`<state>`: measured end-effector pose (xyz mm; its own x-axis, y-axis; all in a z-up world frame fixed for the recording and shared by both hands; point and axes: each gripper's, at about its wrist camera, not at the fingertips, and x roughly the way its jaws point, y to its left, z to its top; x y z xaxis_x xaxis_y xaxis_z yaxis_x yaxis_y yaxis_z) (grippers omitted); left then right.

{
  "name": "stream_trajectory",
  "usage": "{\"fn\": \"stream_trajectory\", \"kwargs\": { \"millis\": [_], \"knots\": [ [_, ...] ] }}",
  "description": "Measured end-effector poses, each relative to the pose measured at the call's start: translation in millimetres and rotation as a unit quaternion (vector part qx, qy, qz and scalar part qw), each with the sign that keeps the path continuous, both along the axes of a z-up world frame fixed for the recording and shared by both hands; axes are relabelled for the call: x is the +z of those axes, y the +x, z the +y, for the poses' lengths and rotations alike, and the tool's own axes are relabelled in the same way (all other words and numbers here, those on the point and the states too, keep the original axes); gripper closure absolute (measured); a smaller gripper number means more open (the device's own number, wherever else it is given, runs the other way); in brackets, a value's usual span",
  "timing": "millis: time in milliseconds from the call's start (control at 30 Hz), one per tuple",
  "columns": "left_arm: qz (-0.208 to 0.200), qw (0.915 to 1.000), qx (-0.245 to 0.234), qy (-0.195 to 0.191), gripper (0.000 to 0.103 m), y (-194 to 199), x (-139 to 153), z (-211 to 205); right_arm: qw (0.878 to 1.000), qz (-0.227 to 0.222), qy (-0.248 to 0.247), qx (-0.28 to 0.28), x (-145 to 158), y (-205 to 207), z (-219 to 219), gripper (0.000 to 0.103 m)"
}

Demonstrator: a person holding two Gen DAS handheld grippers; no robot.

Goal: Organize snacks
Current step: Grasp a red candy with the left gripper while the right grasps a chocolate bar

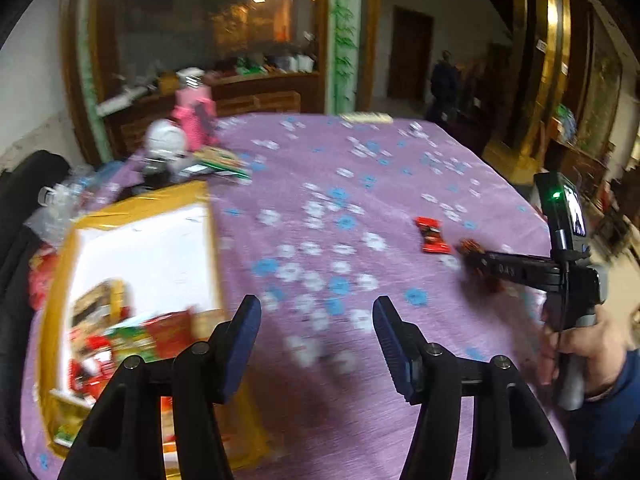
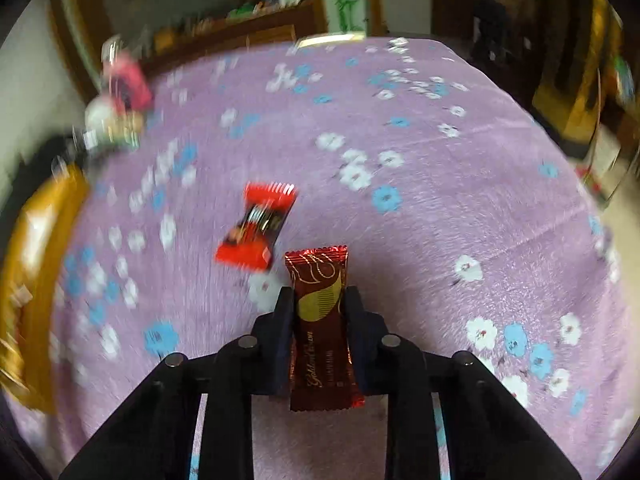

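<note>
Purple flowered cloth covers the table [image 1: 400, 184]. Right gripper [image 2: 318, 300]: jaws closed on a dark red wafer bar [image 2: 320, 320], held lengthwise. Left gripper [image 1: 316, 320]: jaws open, nothing between them. One orange-red snack packet [image 2: 256, 228] lies loose just beyond the held bar. A yellow-rimmed box [image 1: 140, 248] at the table's left edge already holds several packets, so sorting appears well advanced; two items remain. Table centre between packet and box is unobstructed; clutter occupies the far left corner.
</note>
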<state>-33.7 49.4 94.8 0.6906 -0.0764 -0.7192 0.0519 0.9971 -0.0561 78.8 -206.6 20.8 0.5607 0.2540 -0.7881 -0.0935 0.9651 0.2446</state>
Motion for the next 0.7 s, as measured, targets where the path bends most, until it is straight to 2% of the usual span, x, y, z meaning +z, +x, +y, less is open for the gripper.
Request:
{"fn": "stream_trajectory", "kwargs": {
  "millis": [100,167,333,533,600,700],
  "knots": [
    [0.045,0.998,-0.033,-0.031,0.042,33.0,-4.0,-26.2,0.997,0.002,0.076,-0.024,-2.7,4.1,-25.9,0.079],
    [0.064,0.9963,-0.043,-0.038,0.042,53.1,-8.1,-42.2,0.993,-0.017,0.106,-0.044,3.2,0.7,-41.9,0.079],
    [0.119,0.9905,-0.053,-0.042,0.042,116.6,-32.9,-87.0,0.988,-0.033,0.133,-0.074,7.3,-2.2,-55.1,0.079],
    [0.148,0.987,-0.053,-0.032,0.043,159.3,-55.9,-119.2,0.988,-0.038,0.139,-0.063,10.8,-1.4,-53.7,0.079],
    [0.149,0.9875,-0.048,-0.017,0.043,168.0,-62.5,-126.0,0.987,-0.038,0.141,-0.061,11.2,-0.7,-51.7,0.079],
    [0.159,0.986,-0.047,-0.014,0.053,177.8,-72.3,-130.8,0.987,-0.039,0.143,-0.061,11.7,-1.6,-52.7,0.079]
  ]
}}
